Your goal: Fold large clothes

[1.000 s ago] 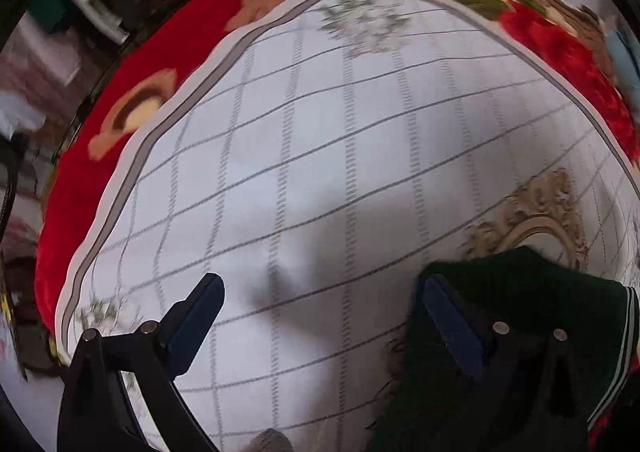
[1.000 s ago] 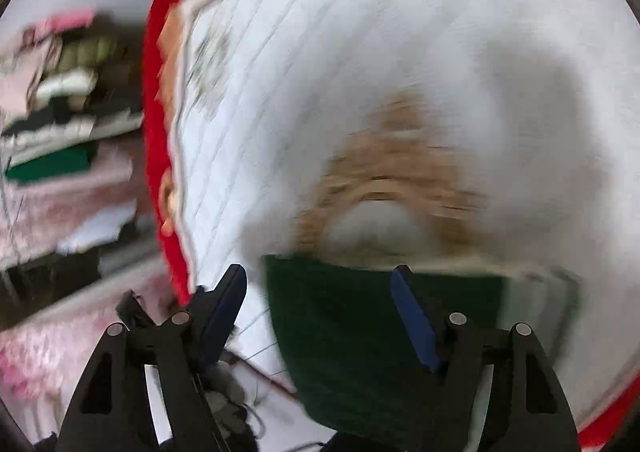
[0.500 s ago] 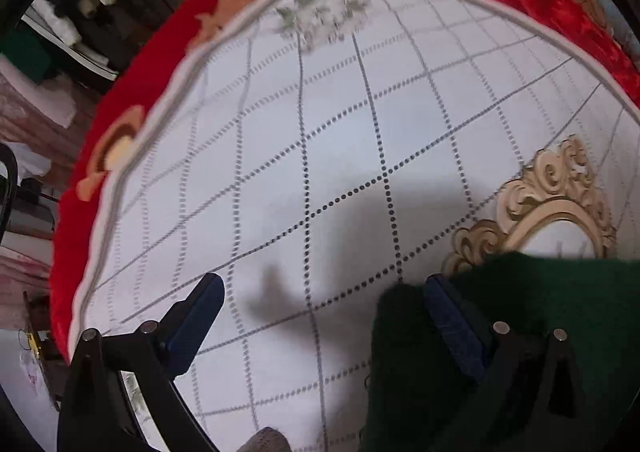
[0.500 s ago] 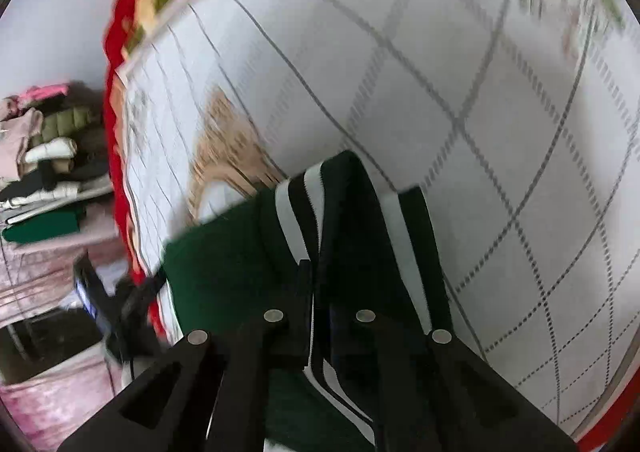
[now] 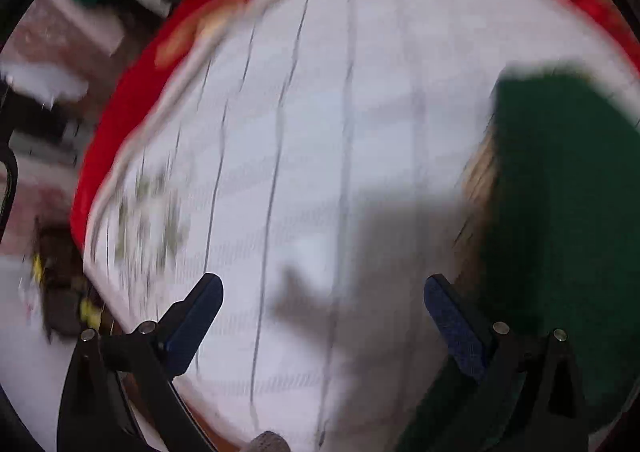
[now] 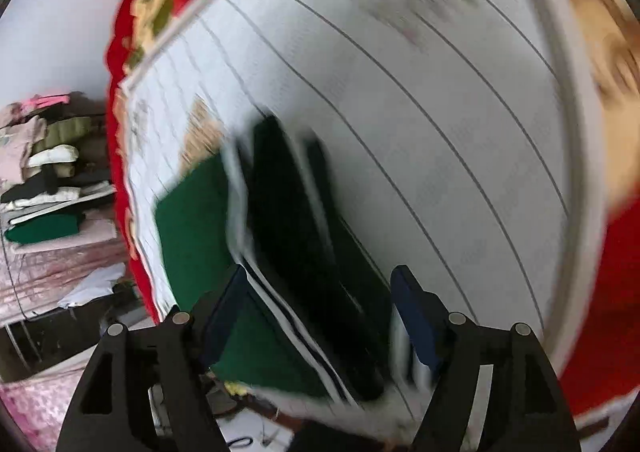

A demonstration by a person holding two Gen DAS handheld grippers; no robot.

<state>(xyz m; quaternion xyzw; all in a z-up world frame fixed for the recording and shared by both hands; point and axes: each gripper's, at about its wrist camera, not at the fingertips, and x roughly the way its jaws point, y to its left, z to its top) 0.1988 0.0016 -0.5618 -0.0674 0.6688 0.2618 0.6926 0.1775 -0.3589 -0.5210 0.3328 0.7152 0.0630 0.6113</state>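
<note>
Jaws of the right gripper [image 6: 320, 316] are opening, spread to either side of the striped edge of the green garment [image 6: 192, 228]; the cloth lies between the pads but neither seems to press it, which looks like a release after laying that edge down. Jaws of the left gripper [image 5: 324, 316] stand wide apart and empty over bare cloth, just beside the garment's near edge [image 5: 560, 220], probably ready for the next grab.

Judged from its squared outline, the garment is partly folded and lies flat on a white grid-patterned cover [image 6: 420, 100], over a gold ornament printed there. Beyond the garment, the cover ends at a red floral blanket [image 5: 120, 112]. Farther off past that blanket, a stack of folded clothes [image 6: 48, 172] sits on a shelf; blur hides the finer detail.
</note>
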